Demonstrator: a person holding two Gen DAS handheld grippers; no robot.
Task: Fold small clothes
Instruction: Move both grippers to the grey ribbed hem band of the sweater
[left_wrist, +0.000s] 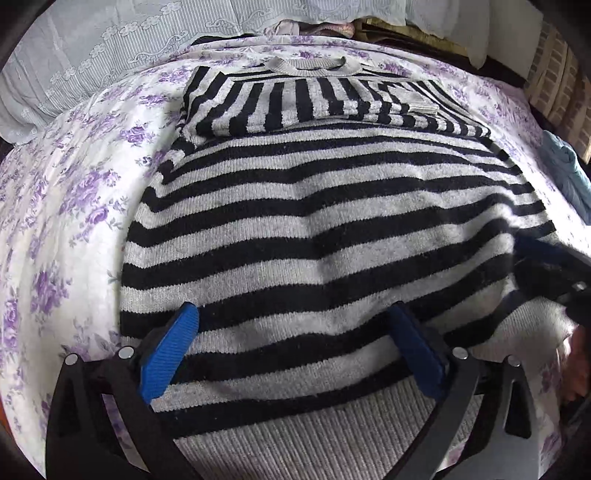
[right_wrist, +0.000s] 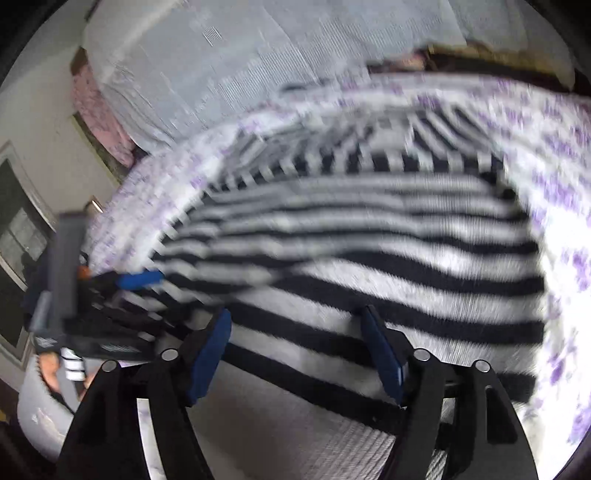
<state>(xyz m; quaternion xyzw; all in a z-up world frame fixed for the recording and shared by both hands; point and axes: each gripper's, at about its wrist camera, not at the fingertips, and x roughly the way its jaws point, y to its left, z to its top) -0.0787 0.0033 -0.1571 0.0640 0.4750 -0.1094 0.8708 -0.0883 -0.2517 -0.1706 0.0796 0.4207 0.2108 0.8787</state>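
Observation:
A black-and-grey striped knit sweater (left_wrist: 325, 229) lies flat on a bed, with both sleeves folded across its upper part below the grey collar (left_wrist: 310, 66). My left gripper (left_wrist: 295, 317) is open and empty, its blue-padded fingers (left_wrist: 173, 350) spread just above the sweater's grey hem band (left_wrist: 295, 435). My right gripper (right_wrist: 295, 321) is also open and empty, over the hem on the sweater's right side (right_wrist: 369, 258); that view is motion-blurred. The right gripper shows at the right edge of the left wrist view (left_wrist: 550, 269), and the left one at the left of the right wrist view (right_wrist: 136, 278).
The bed has a white sheet with purple flowers (left_wrist: 74, 192). A grey lace pillow (left_wrist: 110, 48) lies at the head. A blue garment (left_wrist: 569, 173) sits at the bed's right edge. A wall and dark window (right_wrist: 18, 229) are left of the bed.

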